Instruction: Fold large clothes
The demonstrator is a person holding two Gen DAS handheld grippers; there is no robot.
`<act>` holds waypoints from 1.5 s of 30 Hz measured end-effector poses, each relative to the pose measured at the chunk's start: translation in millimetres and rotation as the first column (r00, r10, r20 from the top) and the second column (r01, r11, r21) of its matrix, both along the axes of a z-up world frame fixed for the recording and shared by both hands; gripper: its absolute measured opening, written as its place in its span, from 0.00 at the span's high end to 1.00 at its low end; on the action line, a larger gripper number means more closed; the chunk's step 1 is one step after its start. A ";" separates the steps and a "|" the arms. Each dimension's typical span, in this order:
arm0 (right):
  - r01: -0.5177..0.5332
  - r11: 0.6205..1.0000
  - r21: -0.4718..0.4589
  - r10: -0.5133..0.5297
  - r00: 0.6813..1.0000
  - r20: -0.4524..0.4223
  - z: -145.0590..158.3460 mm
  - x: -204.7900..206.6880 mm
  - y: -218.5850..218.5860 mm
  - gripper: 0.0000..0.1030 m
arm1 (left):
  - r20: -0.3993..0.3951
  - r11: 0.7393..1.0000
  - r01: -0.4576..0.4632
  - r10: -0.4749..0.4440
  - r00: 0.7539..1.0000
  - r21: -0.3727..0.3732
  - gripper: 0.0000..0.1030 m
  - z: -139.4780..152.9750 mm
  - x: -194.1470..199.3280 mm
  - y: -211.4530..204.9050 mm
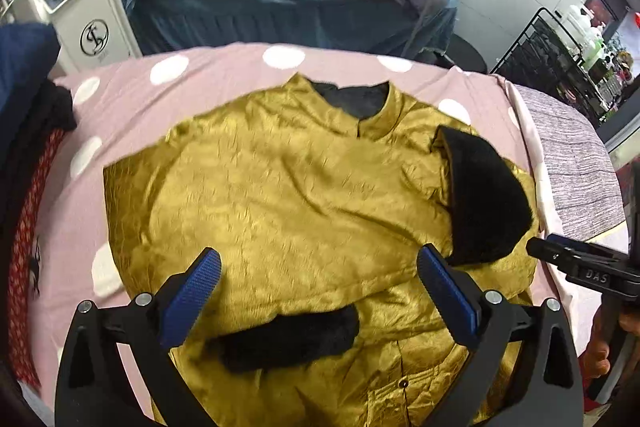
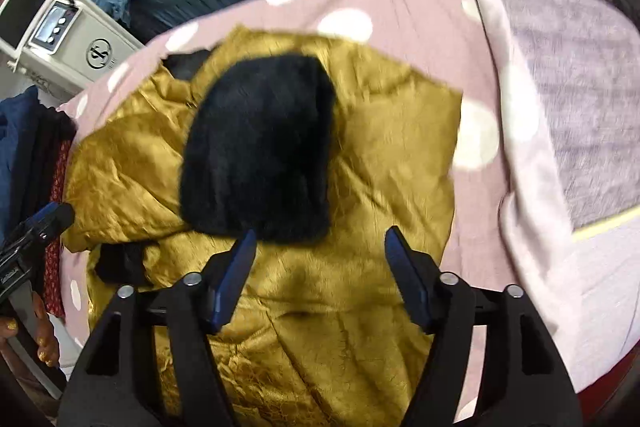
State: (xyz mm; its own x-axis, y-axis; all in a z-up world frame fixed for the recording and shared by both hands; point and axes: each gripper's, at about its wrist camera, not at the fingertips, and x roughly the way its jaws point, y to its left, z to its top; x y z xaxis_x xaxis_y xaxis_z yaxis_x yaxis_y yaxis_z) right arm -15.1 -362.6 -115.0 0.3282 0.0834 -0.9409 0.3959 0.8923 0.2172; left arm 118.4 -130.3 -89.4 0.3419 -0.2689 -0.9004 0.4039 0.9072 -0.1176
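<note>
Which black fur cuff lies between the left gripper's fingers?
The narrow cuff at the jacket's lower front; the broad cuff lies beyond the right-hand finger, near the collar.

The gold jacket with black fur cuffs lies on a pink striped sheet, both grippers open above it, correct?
Not striped: the left wrist view shows the pink sheet has white polka dots. The gold jacket, left gripper and right gripper are as stated.

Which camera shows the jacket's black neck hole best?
The left wrist view: the shiny gold jacket's black-lined collar opening faces the camera, fully visible. In the right wrist view only a dark corner of it peeks out beside the fluffy black cuff.
</note>
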 end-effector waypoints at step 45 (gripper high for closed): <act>0.000 0.993 0.114 0.013 0.993 -0.117 -57.3 -77.4 10.2 0.05 | -0.181 0.996 -0.065 0.074 0.981 0.053 0.06 -34.2 -36.1 128.3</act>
State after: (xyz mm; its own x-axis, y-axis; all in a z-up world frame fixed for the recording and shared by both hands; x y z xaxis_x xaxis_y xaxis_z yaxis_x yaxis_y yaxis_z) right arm -92.6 -352.4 -172.3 0.2147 0.1940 -0.9572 0.4191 0.8670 0.2697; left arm 82.3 -2.0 -123.6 0.1873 -0.2063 -0.9604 0.3152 0.9386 -0.1401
